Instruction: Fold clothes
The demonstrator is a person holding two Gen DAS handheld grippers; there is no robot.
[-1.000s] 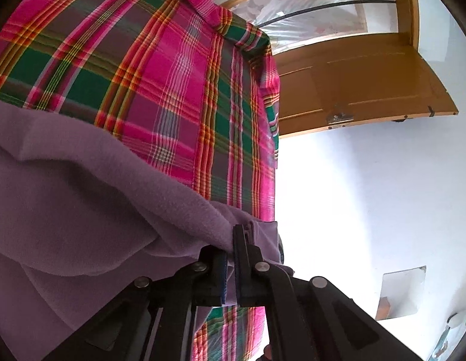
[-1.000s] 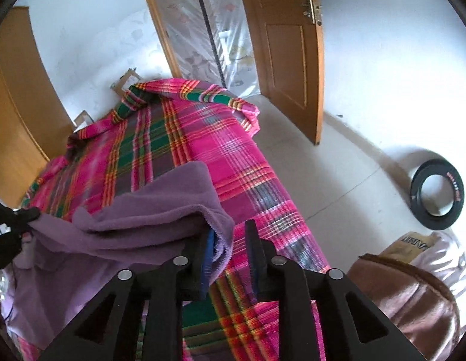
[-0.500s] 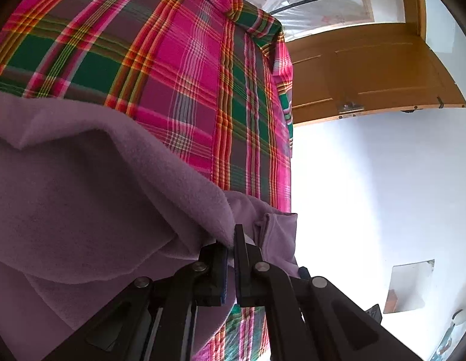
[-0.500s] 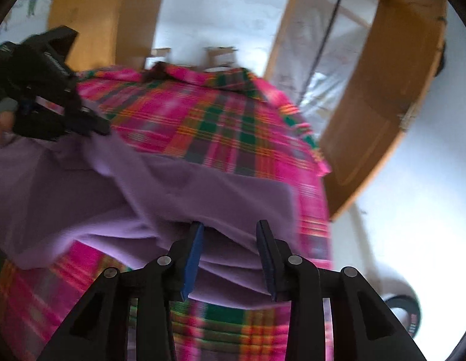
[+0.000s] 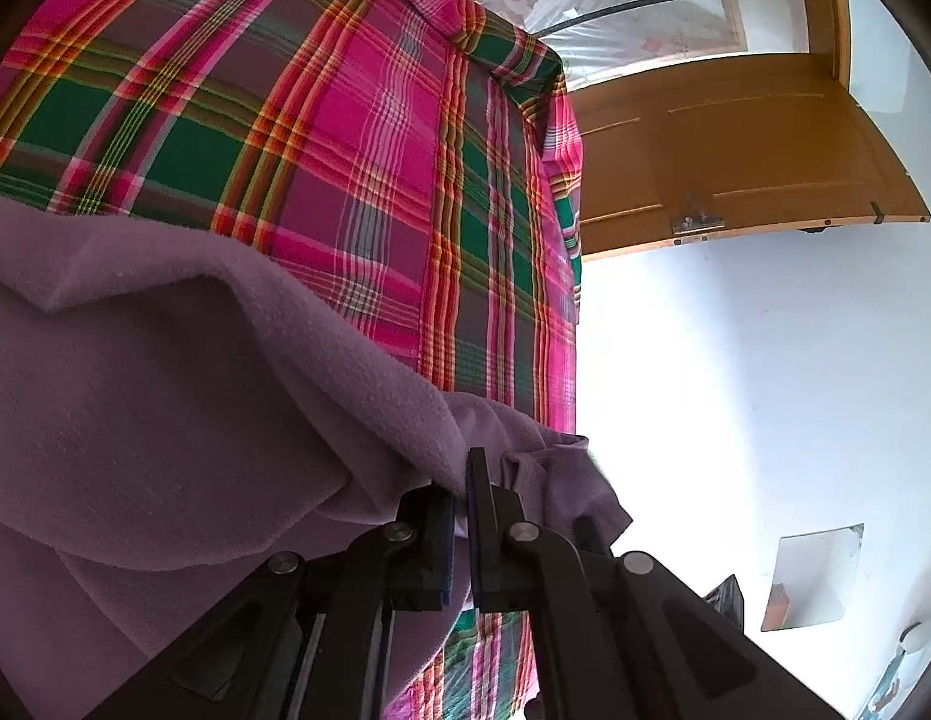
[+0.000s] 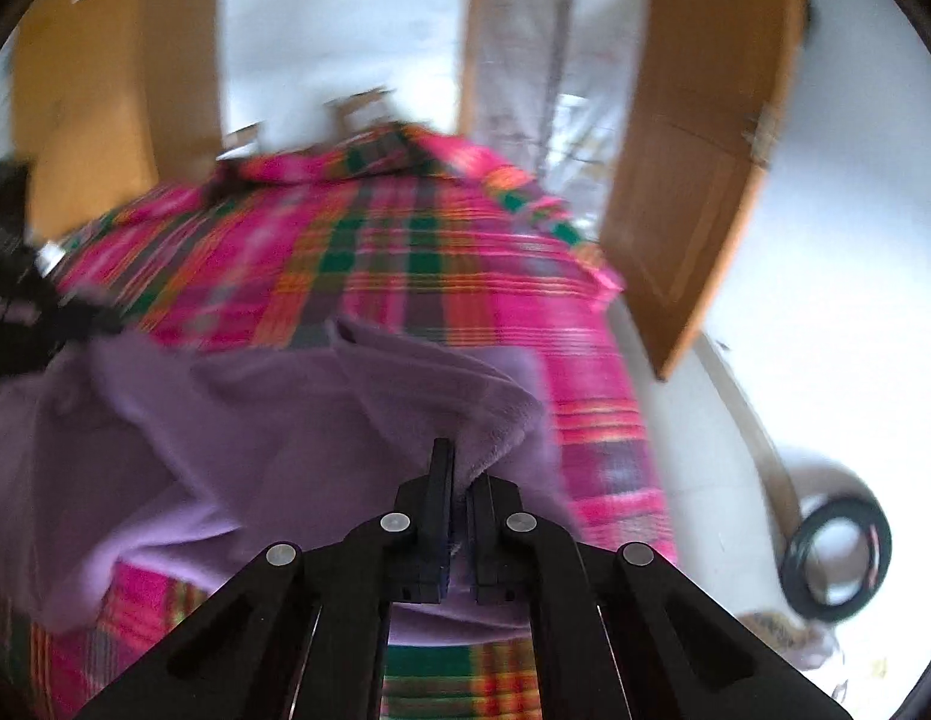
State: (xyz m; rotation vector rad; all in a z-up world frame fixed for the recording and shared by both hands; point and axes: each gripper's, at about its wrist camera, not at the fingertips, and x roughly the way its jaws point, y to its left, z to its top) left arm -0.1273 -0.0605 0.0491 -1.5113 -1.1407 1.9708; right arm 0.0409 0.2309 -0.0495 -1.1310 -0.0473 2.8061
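A purple fleece garment [image 5: 165,408] lies bunched over a bed with a pink, green and red plaid cover [image 5: 357,168]. My left gripper [image 5: 462,480] is shut on a fold of the fleece at its edge. In the right wrist view, which is blurred by motion, the same purple garment [image 6: 273,420] drapes across the plaid cover [image 6: 405,258]. My right gripper [image 6: 459,480] is shut on another edge of it, and the cloth hangs between the two grips. The left gripper [image 6: 21,312] shows dark at the far left of that view.
An open wooden door [image 6: 693,192] stands past the bed's far corner, also seen as the door [image 5: 735,150]. A black ring [image 6: 837,558] lies on the pale floor to the right. A wooden wardrobe [image 6: 105,90] stands behind the bed.
My right gripper, open half a second ago, has closed on the purple garment's edge. The left gripper stays shut on its fold and has shifted only slightly.
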